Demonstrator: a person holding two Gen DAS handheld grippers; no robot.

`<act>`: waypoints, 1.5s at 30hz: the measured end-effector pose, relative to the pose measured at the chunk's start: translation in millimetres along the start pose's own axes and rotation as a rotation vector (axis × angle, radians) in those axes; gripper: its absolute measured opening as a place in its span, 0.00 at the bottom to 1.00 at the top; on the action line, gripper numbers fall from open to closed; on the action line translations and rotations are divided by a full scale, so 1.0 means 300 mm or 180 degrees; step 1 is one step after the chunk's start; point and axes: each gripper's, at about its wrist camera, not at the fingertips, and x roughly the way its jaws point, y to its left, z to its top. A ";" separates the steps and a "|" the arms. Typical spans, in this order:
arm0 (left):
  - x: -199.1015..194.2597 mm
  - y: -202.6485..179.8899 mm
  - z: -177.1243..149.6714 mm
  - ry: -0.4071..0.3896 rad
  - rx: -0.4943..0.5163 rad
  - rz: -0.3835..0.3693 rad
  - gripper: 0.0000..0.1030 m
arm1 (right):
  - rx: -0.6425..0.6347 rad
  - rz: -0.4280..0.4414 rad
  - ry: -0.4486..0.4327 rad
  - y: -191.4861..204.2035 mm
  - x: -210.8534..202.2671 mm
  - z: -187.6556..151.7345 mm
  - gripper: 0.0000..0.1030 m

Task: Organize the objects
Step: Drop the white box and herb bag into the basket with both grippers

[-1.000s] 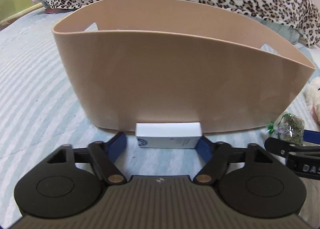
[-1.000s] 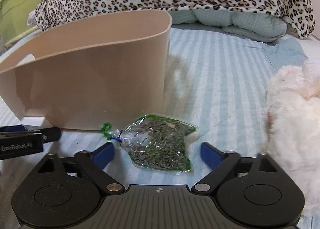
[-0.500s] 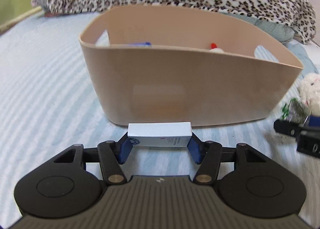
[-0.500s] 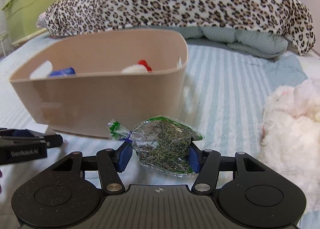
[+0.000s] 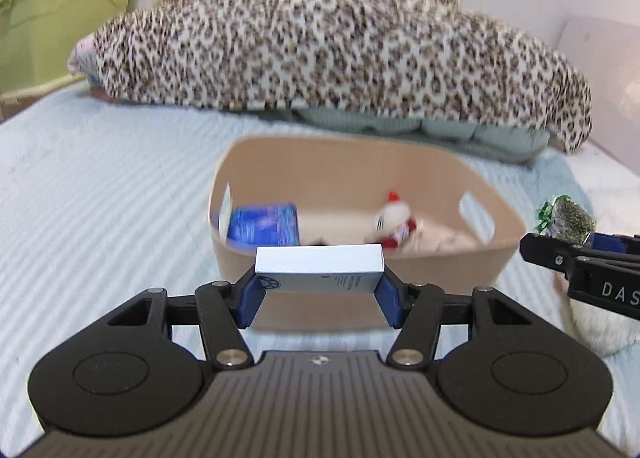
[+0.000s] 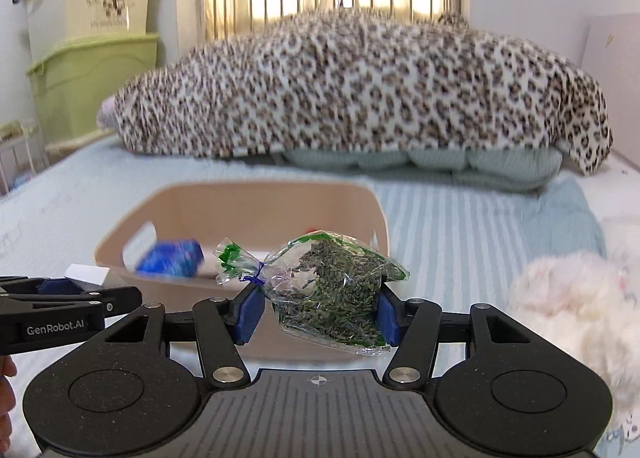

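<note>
Beige plastic fills the middle of both views: the storage bin (image 5: 360, 270) sits on a striped bedspread (image 5: 100, 198), and we hold one item in each gripper, lifted clear of the bed and just short of the bin's near wall. Our left gripper (image 5: 320, 294) is clamped endwise on a white carton (image 5: 318, 268), its blue pads (image 5: 252, 298) pressing the two short ends so the carton spans the gap level and crosswise. Our right gripper (image 6: 318, 312) pinches a clear bag of dried herbs (image 6: 332, 294) at its lower half; the tied neck with green trim sticks out up and to the left, beyond the fingers. Already in the bin lie a blue packet (image 5: 264, 224) and a small red-and-white plush toy (image 5: 394, 222). We judge this to be the carry step, with both grasps made and neither item yet over the opening. What comes next, as we read it, is to bring each load forward past the rim and above a bare patch of the floor, then part the fingers. A white plush toy (image 6: 576, 306) lies on the bed to the right, beside the bin, apparently not yet sorted. A leopard-print blanket (image 6: 360, 86) is heaped at the far end of the bed.
</note>
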 end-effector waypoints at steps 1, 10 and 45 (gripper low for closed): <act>-0.002 -0.002 0.022 -0.0057 -0.0002 0.0005 0.58 | 0.0004 -0.0006 -0.0051 0.003 -0.004 0.019 0.53; 0.108 -0.046 0.180 -0.0190 0.0076 0.0188 0.58 | 0.0042 -0.0090 -0.0243 0.027 0.067 0.156 0.53; 0.313 0.002 0.202 0.0732 0.0189 0.0358 0.85 | -0.0002 -0.0211 0.0374 0.050 0.214 0.146 1.00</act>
